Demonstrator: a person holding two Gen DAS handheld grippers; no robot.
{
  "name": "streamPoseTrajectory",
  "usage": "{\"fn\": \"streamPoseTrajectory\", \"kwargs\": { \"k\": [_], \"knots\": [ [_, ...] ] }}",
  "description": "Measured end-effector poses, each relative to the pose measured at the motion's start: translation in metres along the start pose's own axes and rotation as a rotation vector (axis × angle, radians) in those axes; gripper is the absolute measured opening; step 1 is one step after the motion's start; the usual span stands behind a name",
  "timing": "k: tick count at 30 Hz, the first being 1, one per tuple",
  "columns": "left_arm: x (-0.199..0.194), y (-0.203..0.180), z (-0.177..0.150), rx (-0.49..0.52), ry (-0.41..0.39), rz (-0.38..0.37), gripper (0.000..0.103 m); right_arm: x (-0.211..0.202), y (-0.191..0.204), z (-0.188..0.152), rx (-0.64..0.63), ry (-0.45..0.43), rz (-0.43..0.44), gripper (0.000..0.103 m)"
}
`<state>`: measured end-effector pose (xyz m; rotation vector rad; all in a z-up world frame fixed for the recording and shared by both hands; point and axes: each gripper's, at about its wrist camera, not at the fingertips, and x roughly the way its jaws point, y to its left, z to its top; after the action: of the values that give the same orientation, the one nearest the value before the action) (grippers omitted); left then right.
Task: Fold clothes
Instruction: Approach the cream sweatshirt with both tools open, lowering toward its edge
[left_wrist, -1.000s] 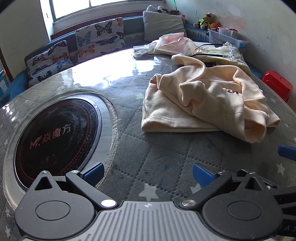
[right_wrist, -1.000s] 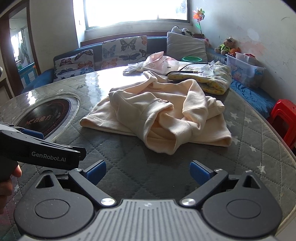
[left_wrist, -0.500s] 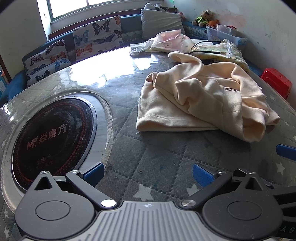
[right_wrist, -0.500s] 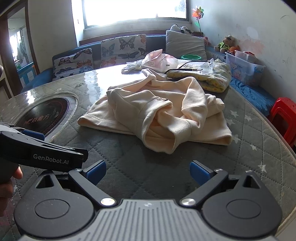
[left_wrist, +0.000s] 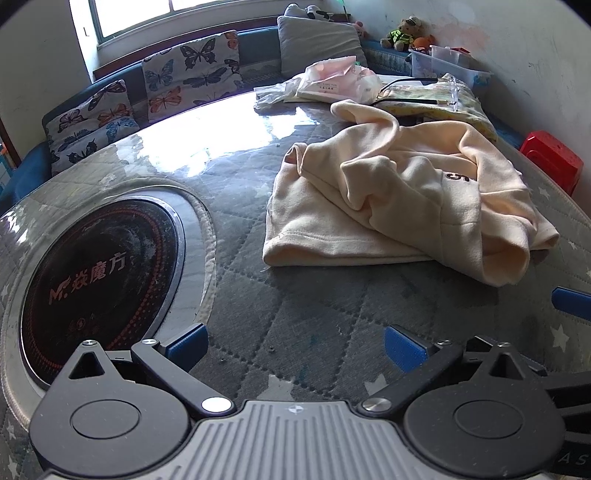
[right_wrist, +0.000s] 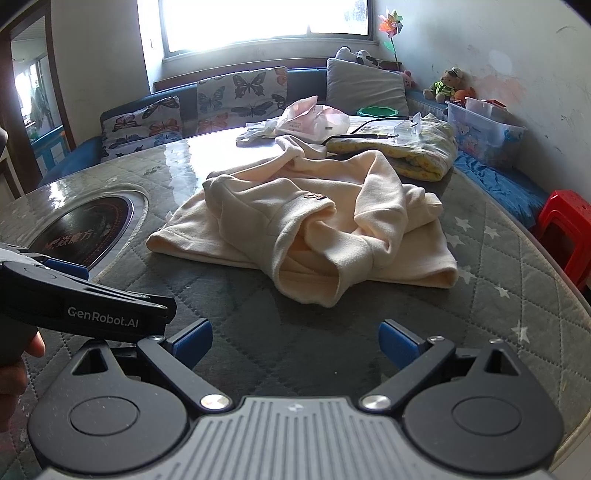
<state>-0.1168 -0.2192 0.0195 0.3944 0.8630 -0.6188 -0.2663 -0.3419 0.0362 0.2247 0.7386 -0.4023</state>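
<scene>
Left wrist view: a crumpled cream sweatshirt (left_wrist: 399, 199) is seen at right of centre, on the quilted table (left_wrist: 314, 302), its hem running across the frame, well ahead of the left gripper (left_wrist: 295, 341), whose jaws are spread and empty. Only the right wrist view shows the right gripper (right_wrist: 295, 341), likewise spread, with the sleeve opening (right_wrist: 306, 273) nearest it.

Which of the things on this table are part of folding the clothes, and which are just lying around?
For the job:
- crumpled cream fleece sweatshirt
- left gripper, open
- right gripper, open

Lying about:
- round black induction hob set into the grey quilted table
- pink plastic bag
- folded yellow patterned blanket
- red plastic stool
</scene>
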Motion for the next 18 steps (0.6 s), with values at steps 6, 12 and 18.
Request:
{"fn": "streamPoseTrajectory", "kwargs": {
  "k": [6, 12, 18],
  "knots": [
    [0.003, -0.003, 0.003, 0.007, 0.003, 0.004, 0.103, 0.002, -0.004, 0.001, 0.011, 0.006, 0.003, 0.097],
    [0.005, -0.006, 0.008, 0.016, -0.001, 0.003, 0.103, 0.004, -0.010, 0.003, 0.021, 0.007, 0.002, 0.095],
    [0.008, -0.006, 0.015, 0.022, -0.013, 0.005, 0.103, 0.008, -0.016, 0.006, 0.031, 0.010, -0.002, 0.093]
  ]
}}
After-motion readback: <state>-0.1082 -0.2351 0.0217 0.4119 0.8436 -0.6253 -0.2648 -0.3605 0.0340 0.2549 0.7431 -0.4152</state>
